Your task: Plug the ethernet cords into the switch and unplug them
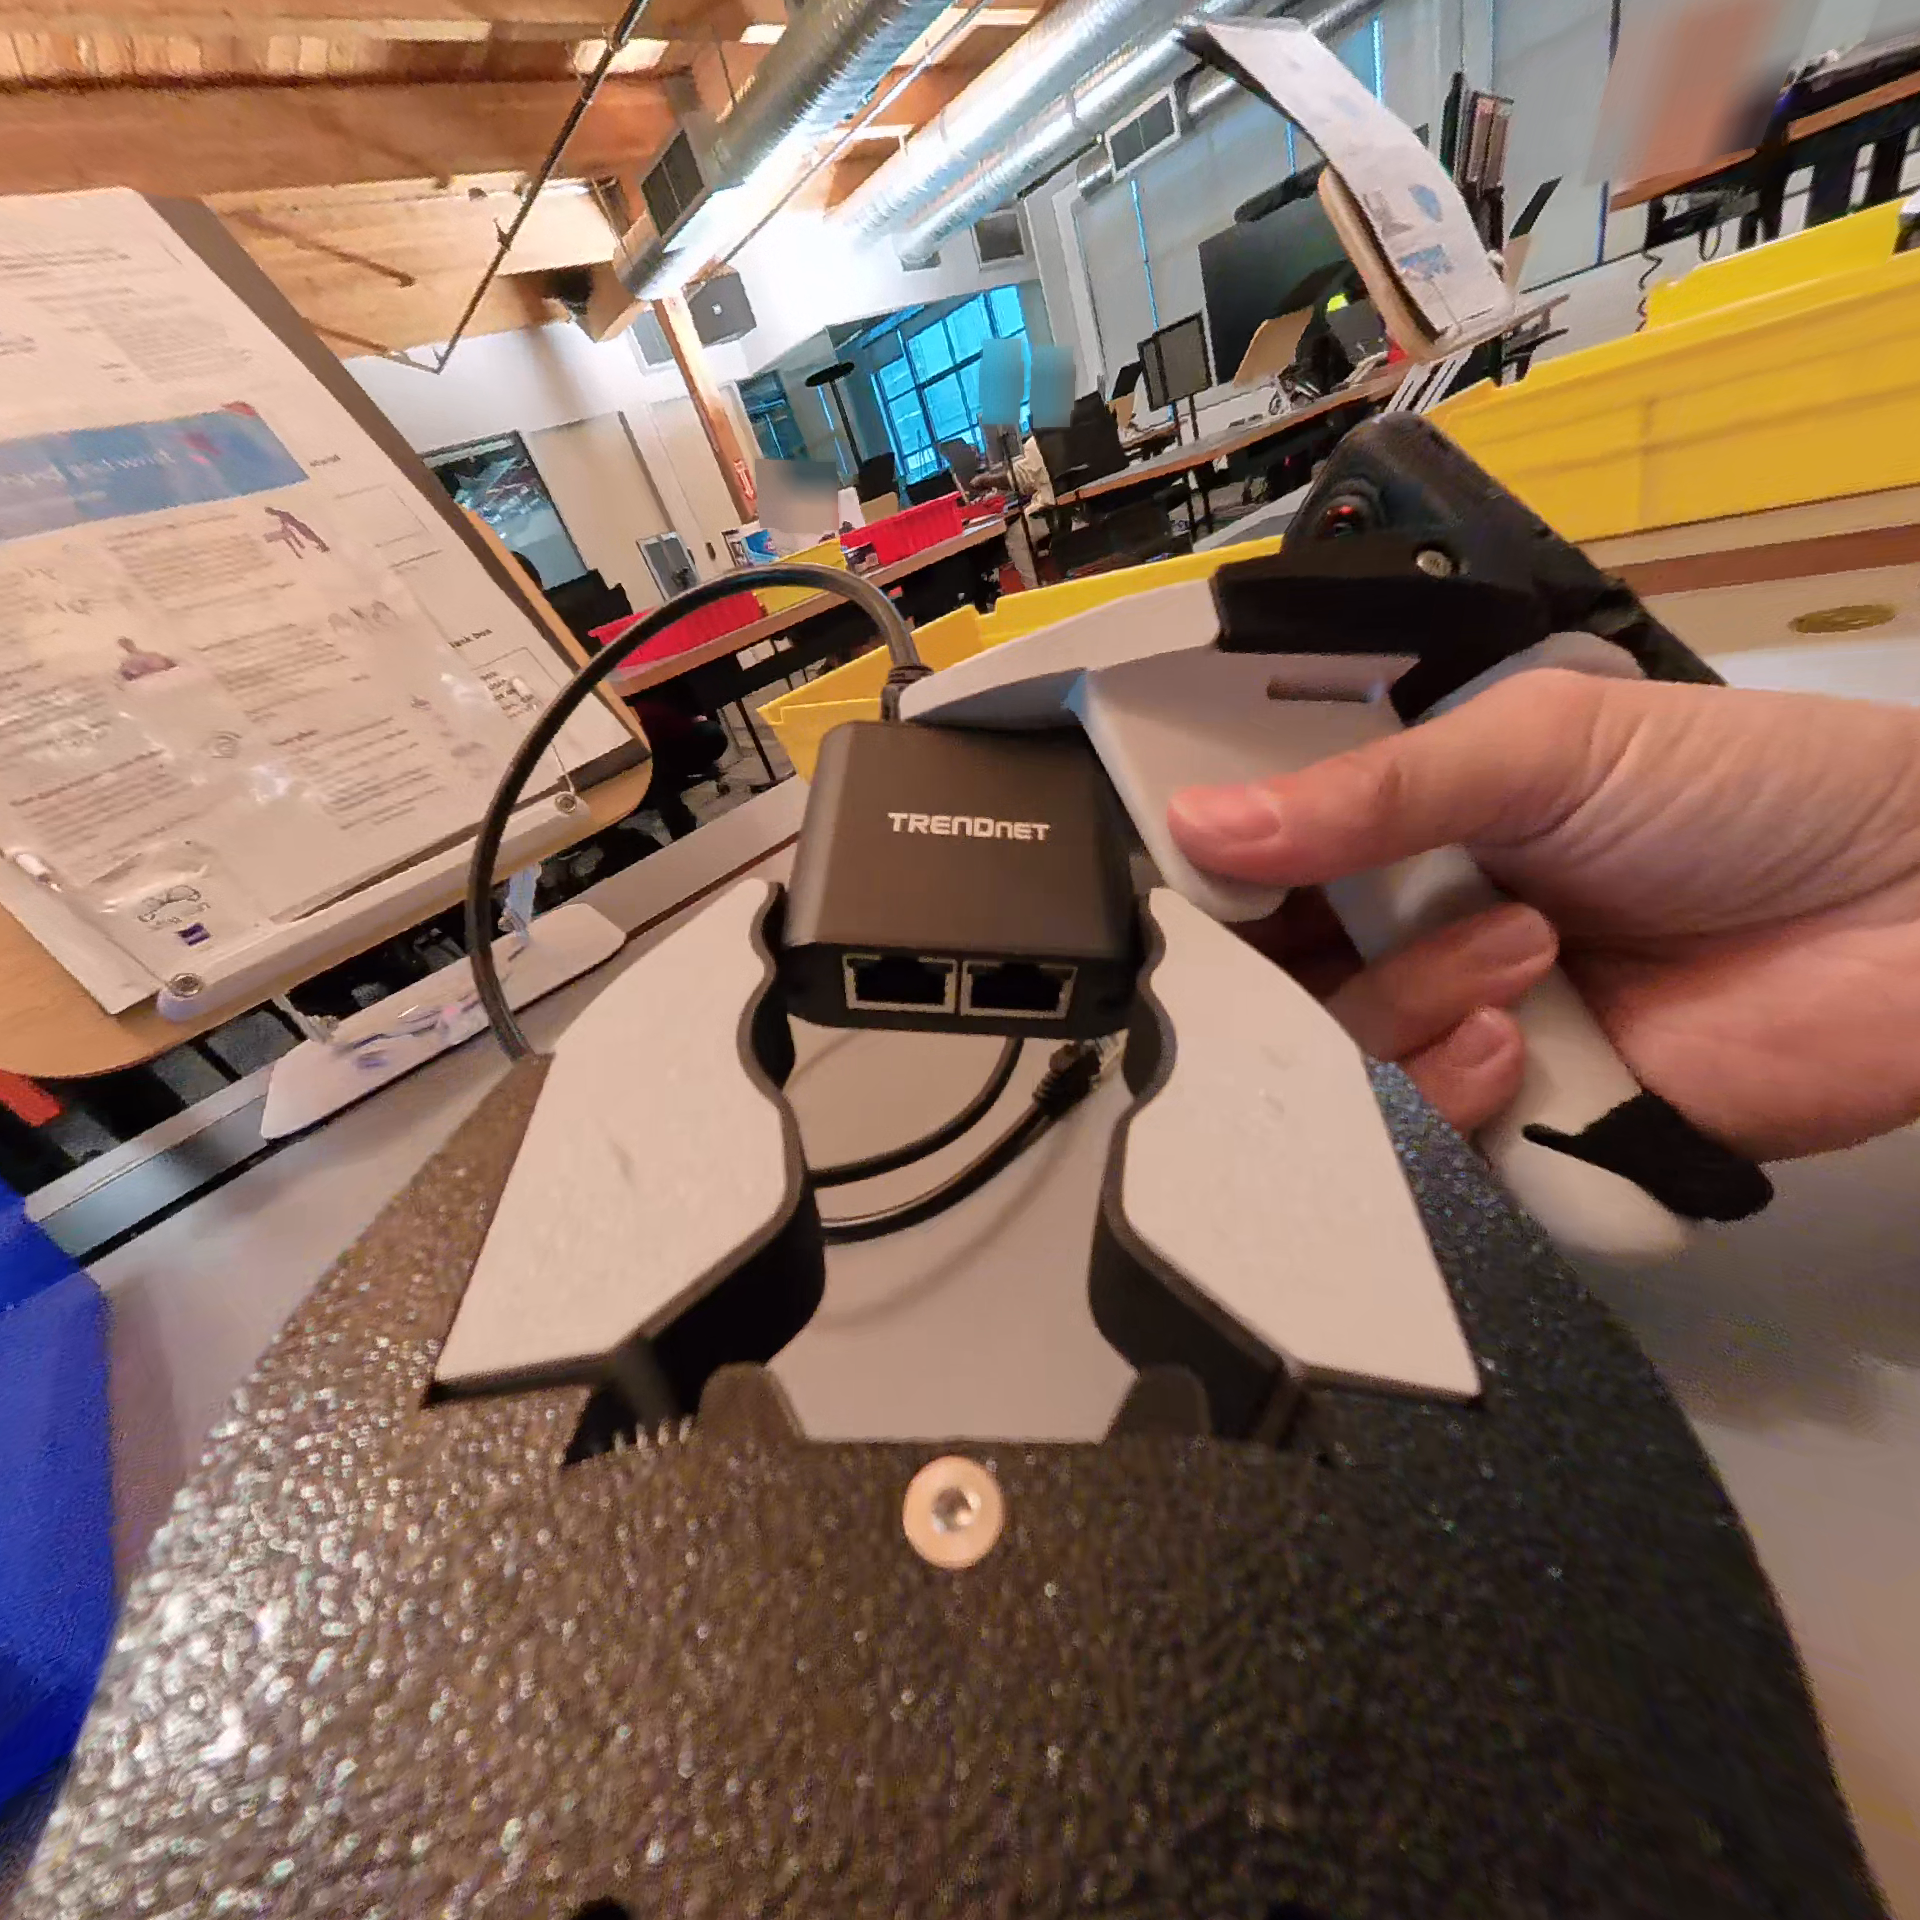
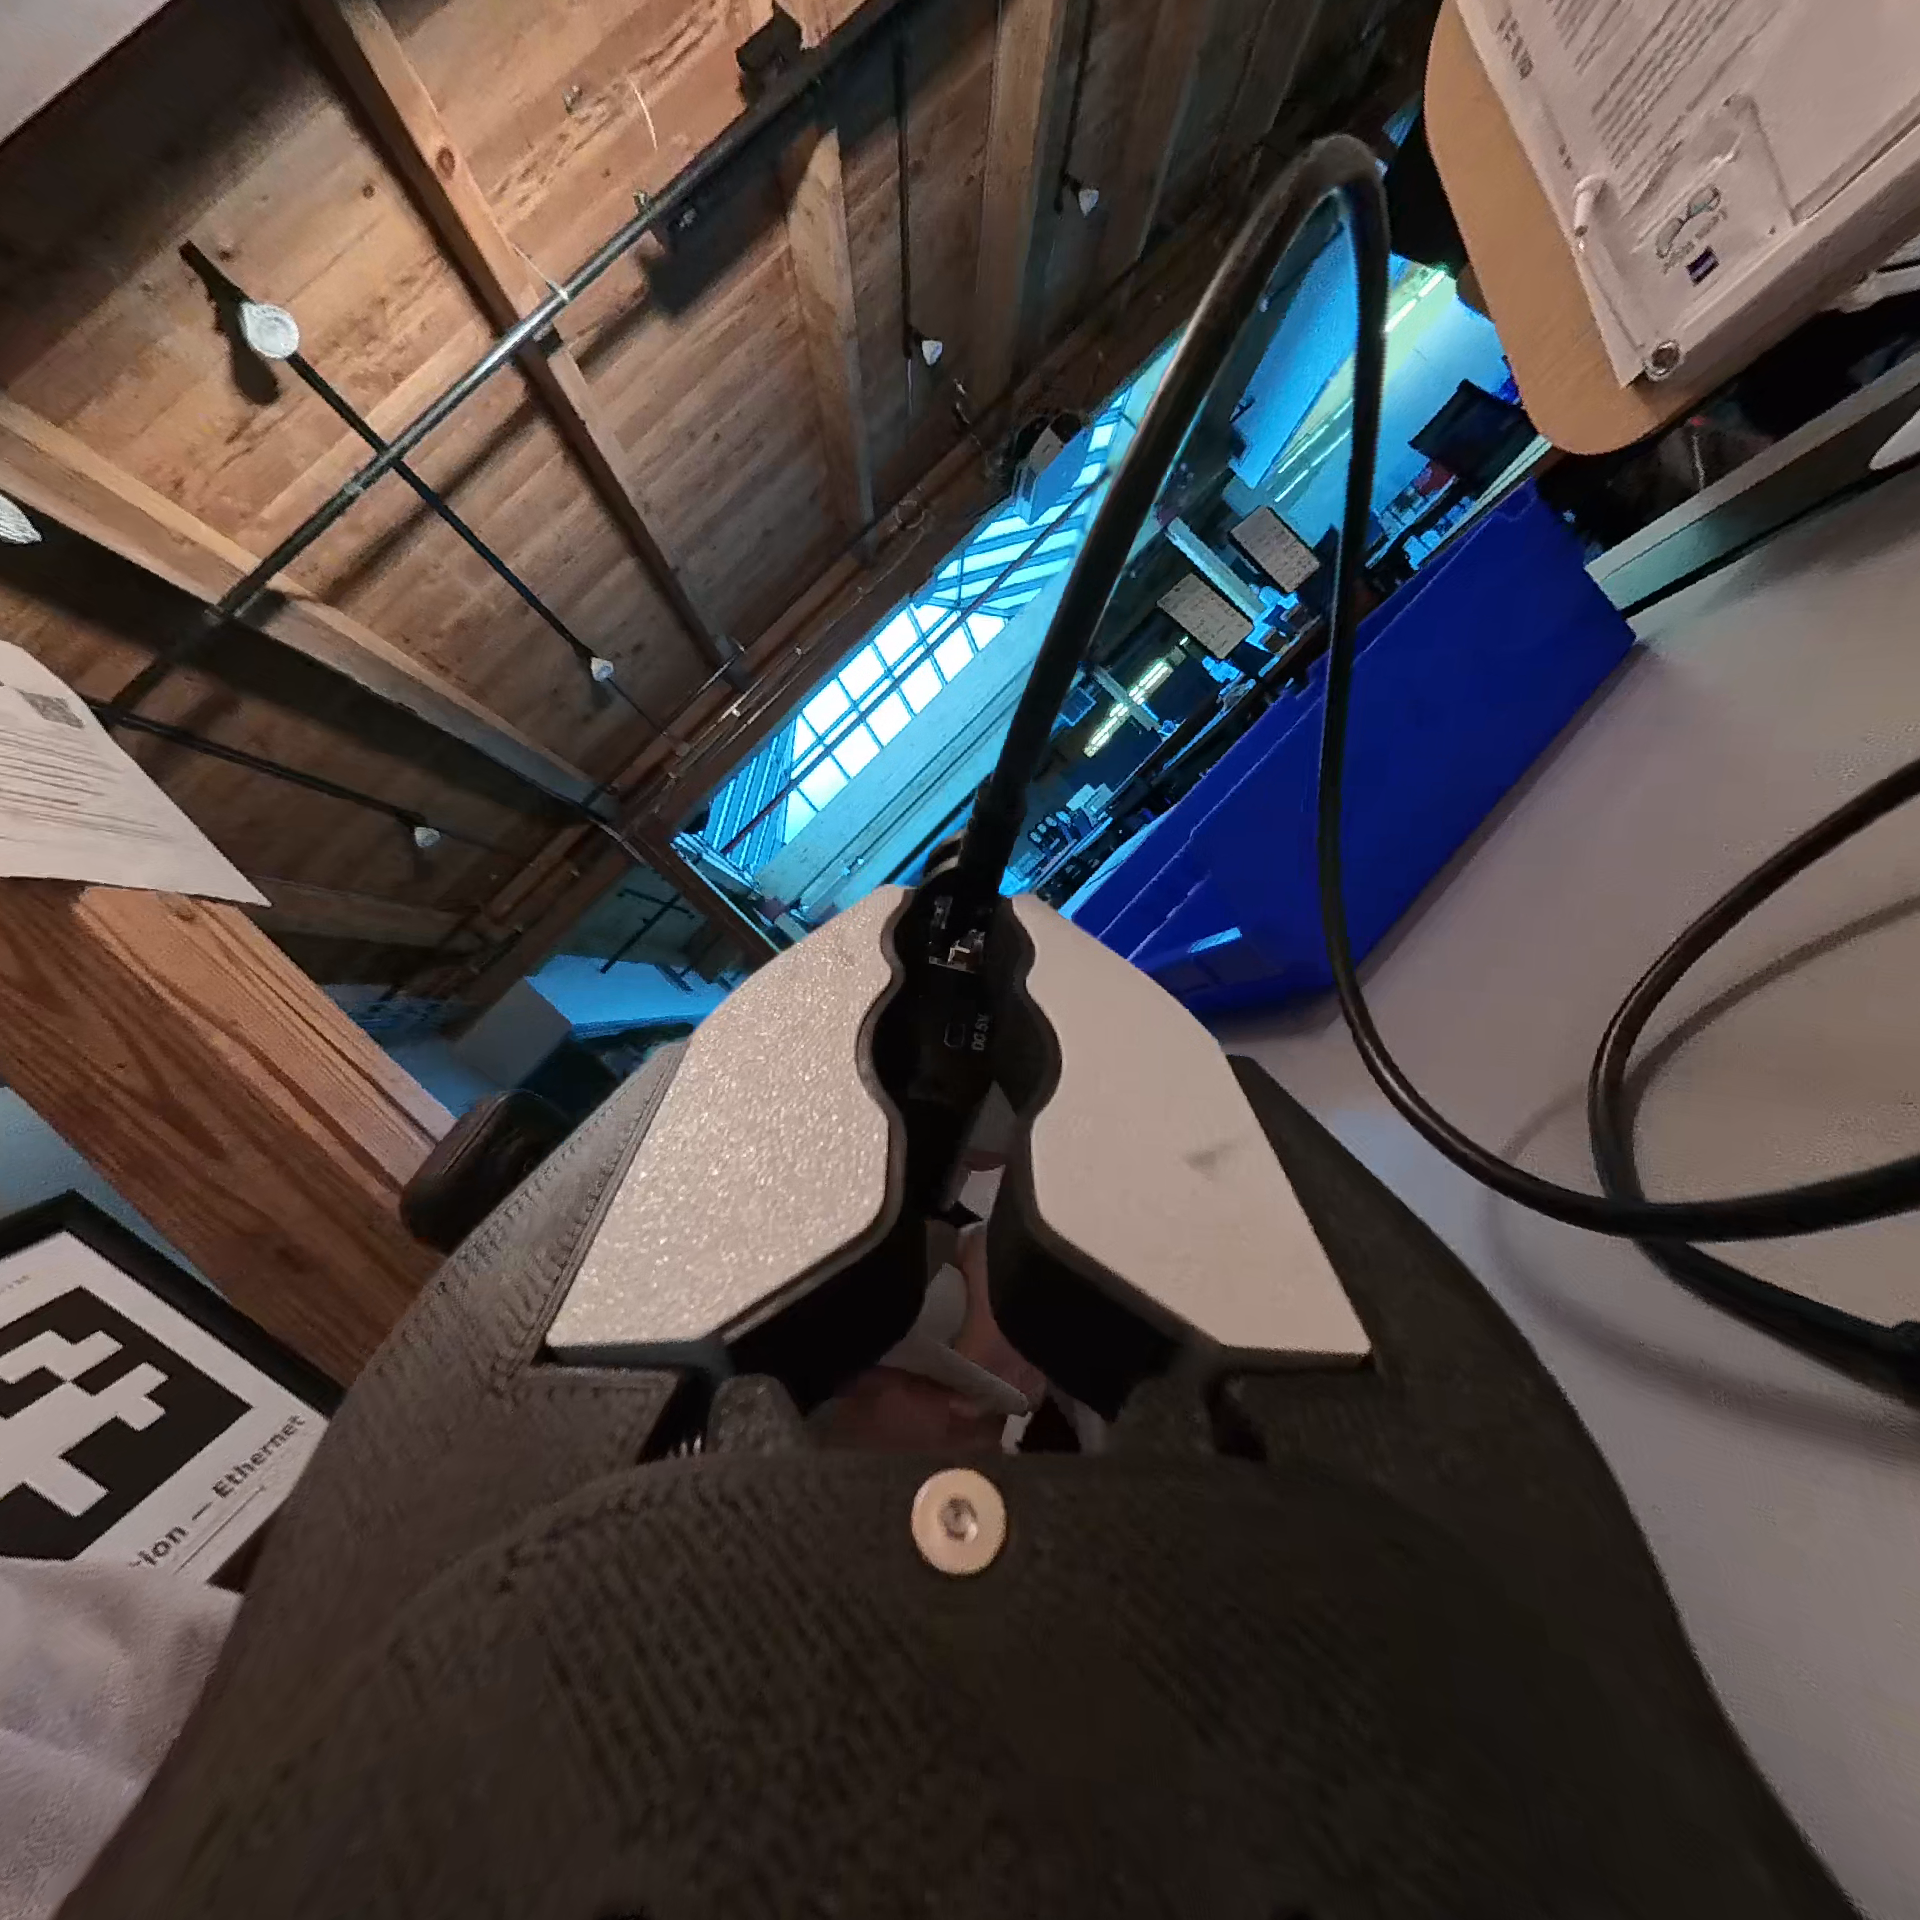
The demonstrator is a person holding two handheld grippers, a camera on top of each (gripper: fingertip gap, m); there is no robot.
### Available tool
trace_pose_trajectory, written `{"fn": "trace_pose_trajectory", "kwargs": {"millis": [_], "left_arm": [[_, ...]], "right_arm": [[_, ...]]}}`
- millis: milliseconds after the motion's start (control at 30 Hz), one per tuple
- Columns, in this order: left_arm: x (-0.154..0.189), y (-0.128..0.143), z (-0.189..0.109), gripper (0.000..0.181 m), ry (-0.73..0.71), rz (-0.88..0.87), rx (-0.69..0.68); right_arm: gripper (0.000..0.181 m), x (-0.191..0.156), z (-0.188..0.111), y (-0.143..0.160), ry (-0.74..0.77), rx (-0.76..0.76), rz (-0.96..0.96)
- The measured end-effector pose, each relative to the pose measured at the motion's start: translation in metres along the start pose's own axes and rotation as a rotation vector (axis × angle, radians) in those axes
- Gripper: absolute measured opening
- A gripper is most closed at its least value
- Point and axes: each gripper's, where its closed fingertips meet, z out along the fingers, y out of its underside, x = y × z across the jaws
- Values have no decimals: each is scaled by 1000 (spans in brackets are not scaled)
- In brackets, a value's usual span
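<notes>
The black switch [image 1: 961, 883] is held above the table, its two empty ports facing the left wrist camera. My left gripper [image 1: 956, 935] is shut on the switch, one finger on each side of its front end. My right gripper [image 1: 1143, 748], held by a hand [image 1: 1610, 894], clamps the switch's rear end. In the right wrist view that gripper [image 2: 961, 935] is shut on the rear of the switch [image 2: 951, 1018]. A black cord [image 2: 1143, 499] is plugged in there and arcs up and down to the table. A loose ethernet plug [image 1: 1070, 1081] and cord lie under the switch.
A tilted stand with a laminated sheet [image 1: 208, 623] stands at the left. Yellow bins [image 1: 1662, 395] line the far right, and a blue bin [image 2: 1403, 748] sits at the table's edge. A wooden post [image 2: 208, 1091] and a marker card [image 2: 94, 1392] are nearby. More black cords [image 2: 1662, 1039] loop on the grey table [image 2: 1714, 831]. My two grippers' fingertips are within a few centimetres of each other.
</notes>
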Motion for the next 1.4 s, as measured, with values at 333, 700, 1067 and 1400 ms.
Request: {"fn": "trace_pose_trajectory", "kwargs": {"millis": [333, 700, 1067, 1400], "left_arm": [[-2, 6, 1, 61, -12, -12, -17], [-40, 0, -16, 61, -87, 31, -9], [-48, 11, -19, 61, -59, -59, -11], [-49, 14, -19, 61, -41, -120, 1]], "right_arm": [[13, 5, -1, -7, -12, 26, -58], [12, -53, -16, -88, -92, -103, -468], [12, -91, -43, -211, -124, -236, -703], [13, 60, -129, -268, 231, -322, -516]]}}
